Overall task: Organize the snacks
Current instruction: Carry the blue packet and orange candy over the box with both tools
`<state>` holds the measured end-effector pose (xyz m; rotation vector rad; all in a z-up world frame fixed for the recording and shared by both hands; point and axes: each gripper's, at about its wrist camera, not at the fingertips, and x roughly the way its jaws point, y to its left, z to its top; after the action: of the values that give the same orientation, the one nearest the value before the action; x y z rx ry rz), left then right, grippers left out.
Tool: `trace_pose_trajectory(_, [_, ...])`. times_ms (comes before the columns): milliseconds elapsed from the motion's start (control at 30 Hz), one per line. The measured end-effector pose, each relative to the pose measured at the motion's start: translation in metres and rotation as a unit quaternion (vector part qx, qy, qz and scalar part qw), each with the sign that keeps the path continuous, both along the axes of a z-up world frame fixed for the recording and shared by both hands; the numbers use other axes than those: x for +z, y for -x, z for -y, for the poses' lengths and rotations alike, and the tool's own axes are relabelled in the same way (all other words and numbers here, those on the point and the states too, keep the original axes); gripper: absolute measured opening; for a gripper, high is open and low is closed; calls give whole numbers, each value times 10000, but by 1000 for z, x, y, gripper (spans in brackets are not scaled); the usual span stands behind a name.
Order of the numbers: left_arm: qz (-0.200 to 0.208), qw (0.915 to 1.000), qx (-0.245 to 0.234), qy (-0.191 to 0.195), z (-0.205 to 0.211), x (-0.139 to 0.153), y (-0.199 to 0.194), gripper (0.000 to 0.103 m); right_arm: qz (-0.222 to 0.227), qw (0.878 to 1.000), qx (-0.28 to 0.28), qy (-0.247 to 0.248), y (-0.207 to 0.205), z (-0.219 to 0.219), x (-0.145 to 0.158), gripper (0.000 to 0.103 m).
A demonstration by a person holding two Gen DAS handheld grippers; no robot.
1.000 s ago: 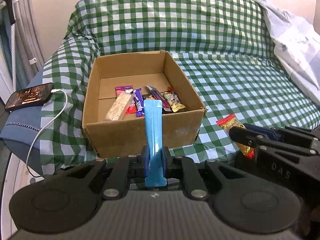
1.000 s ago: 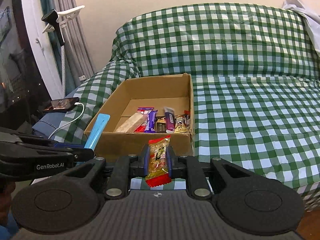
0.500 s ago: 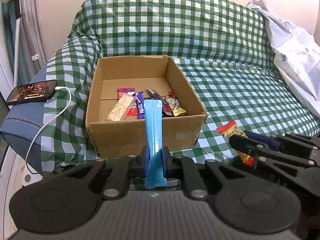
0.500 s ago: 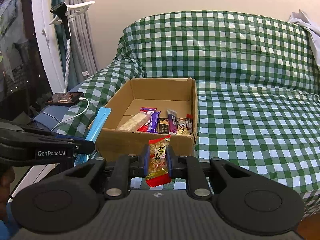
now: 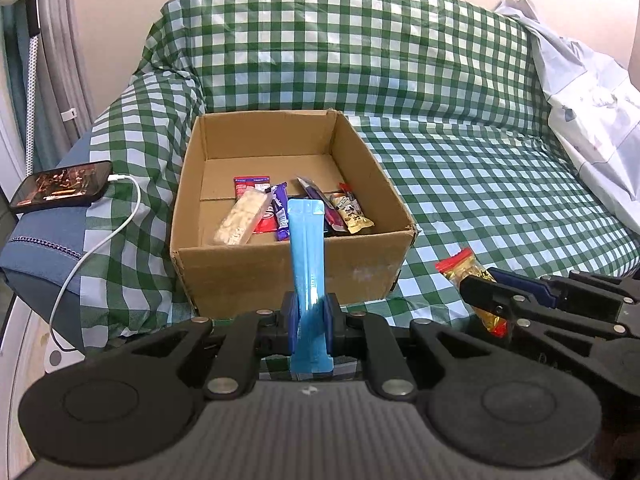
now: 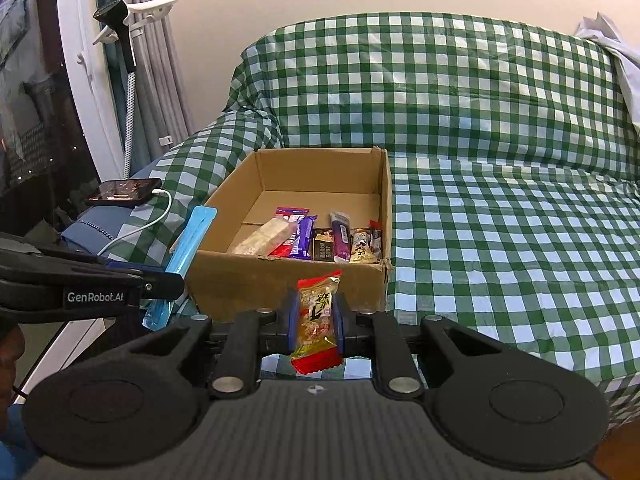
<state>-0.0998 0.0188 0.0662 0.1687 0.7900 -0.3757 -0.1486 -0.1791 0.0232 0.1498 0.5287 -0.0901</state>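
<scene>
Nearest: left gripper (image 5: 310, 316), jaws pinched tight on a long blue packet (image 5: 306, 256) that stands upright, its top at 12 o'clock overlapping the box front. Right gripper (image 6: 316, 318) likewise clamped on a red-and-gold snack pack (image 6: 317, 312), held upright; from the left camera it sits at 3 o'clock. Beyond both, a cardboard box (image 5: 280, 272) rests on the green checked sofa cover (image 5: 480, 184), a row of wrapped bars (image 6: 304, 236) lying inside near its front wall. At 10 o'clock, a phone (image 5: 62, 186) on charge.
</scene>
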Motion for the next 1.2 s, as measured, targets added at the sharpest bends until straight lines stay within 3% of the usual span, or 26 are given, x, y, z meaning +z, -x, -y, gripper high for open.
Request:
trace_pose_trajectory(667, [-138,9999,56,-87,-1,2,-43,14,-162,9998,-51,-130,-19,9,-4,18])
trace_pose_trajectory(1200, [-289,9994,111,-121,8,6,-114,14,-113,9996,-95,-247,-77,22,7,18])
